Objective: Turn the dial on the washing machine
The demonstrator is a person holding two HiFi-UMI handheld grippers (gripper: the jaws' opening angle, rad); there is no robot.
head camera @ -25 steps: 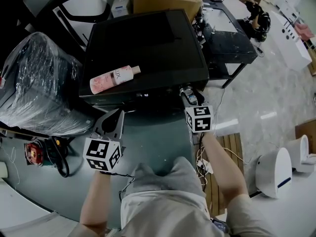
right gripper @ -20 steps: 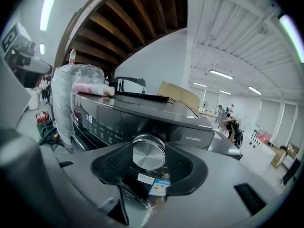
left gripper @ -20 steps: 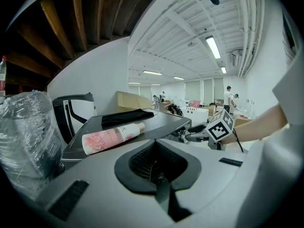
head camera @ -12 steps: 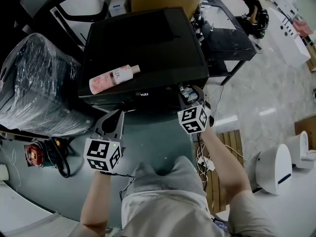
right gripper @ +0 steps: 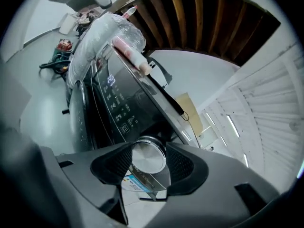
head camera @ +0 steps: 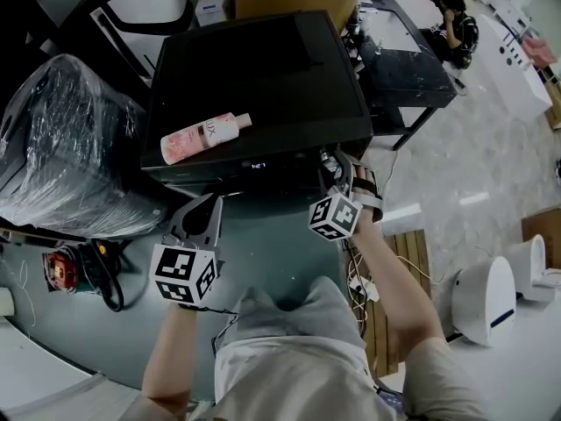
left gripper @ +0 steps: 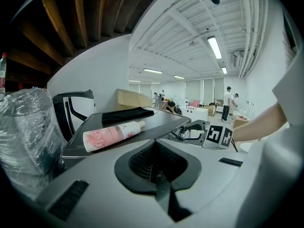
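The black washing machine [head camera: 263, 68] stands in front of me, with its control panel [right gripper: 116, 106] facing me. Its round silver dial [right gripper: 148, 158] sits at the panel's right end between the pads of my right gripper [right gripper: 148, 164], which press on both of its sides. From the head view the right gripper [head camera: 336, 169] reaches to the machine's front right corner, rolled to one side. My left gripper [head camera: 203, 213] hangs shut and empty in front of the machine, lower left of the panel, and holds nothing in its own view [left gripper: 159, 175].
A pink bottle [head camera: 203, 135] lies on the machine's lid. A plastic-wrapped bundle [head camera: 61, 147] stands close on the left, with a red tool and cables [head camera: 61, 270] on the floor. A black table [head camera: 408, 60] stands right of the machine, a wooden pallet [head camera: 412, 270] and a white appliance [head camera: 486, 301] lower right.
My right gripper has rolled around the dial, and its marker cube has swung left and tilted. The left gripper has stayed put.
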